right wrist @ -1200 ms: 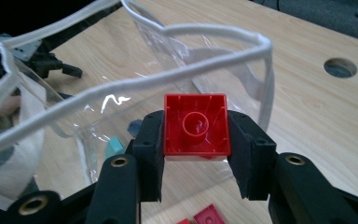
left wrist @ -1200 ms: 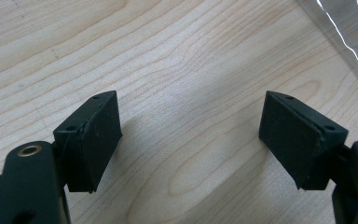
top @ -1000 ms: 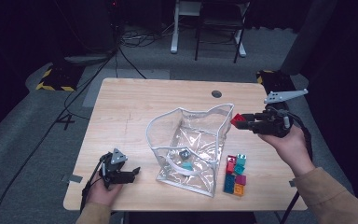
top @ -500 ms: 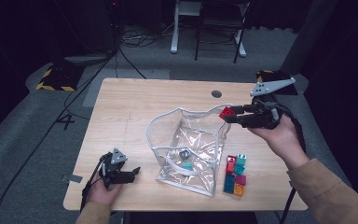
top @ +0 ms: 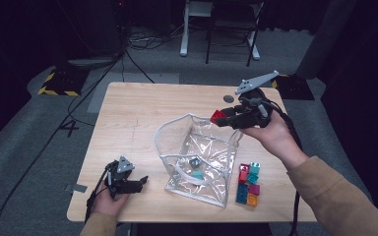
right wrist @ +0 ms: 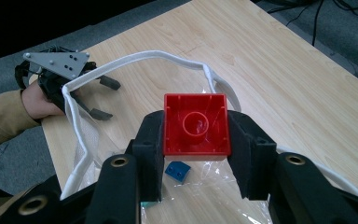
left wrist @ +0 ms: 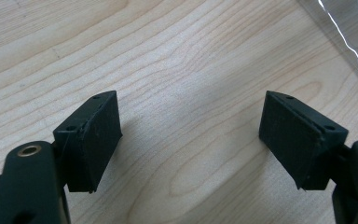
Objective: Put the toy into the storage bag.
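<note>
A clear plastic bag (top: 197, 155) with a white rim (right wrist: 140, 63) lies open in the middle of the wooden table (top: 142, 113). My right gripper (top: 220, 117) hangs above the bag's far right corner, shut on a red brick (right wrist: 196, 124) whose hollow underside faces the camera. Inside the bag lie a dark blue brick (right wrist: 177, 170) and a teal brick (top: 198, 174). My left gripper (top: 141, 181) rests open on the table at the near left, with bare wood between its pads (left wrist: 98, 135).
Several loose bricks (top: 248, 184), red, teal, magenta, blue and orange, sit in a cluster to the right of the bag near the front edge. A round dark hole (top: 229, 99) marks the table's far right. Chair legs and cables lie beyond the table.
My right gripper has carried the red brick leftward and upward, from beside the bag's right edge to above its far right corner. The left gripper has stayed still.
</note>
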Tool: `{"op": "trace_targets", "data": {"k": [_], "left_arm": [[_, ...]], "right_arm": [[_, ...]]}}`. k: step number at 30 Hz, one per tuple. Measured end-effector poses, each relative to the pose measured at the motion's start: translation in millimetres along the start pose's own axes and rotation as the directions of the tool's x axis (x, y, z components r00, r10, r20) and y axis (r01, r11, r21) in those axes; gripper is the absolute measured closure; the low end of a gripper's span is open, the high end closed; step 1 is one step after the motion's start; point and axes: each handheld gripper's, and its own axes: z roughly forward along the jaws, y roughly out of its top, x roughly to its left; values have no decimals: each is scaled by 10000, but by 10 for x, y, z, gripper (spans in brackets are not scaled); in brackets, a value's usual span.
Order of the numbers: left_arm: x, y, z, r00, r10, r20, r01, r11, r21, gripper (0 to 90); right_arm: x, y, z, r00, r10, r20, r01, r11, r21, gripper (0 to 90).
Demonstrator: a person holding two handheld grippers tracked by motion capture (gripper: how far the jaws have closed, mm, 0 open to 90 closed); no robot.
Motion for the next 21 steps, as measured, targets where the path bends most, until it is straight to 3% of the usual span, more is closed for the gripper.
{"op": "trace_targets", "data": {"k": [13, 21], "left_arm": [[0, 0, 0, 10000, 3, 2, -3, 10000, -5, 212], [0, 0, 0, 10000, 0, -1, 0, 10000, 0, 212]], "right_arm": [[95, 206, 359, 9990, -219, -378, 254, 9952, 941, 585], [154, 246, 689, 9976, -366, -591, 483, 9763, 2111, 585]]}}
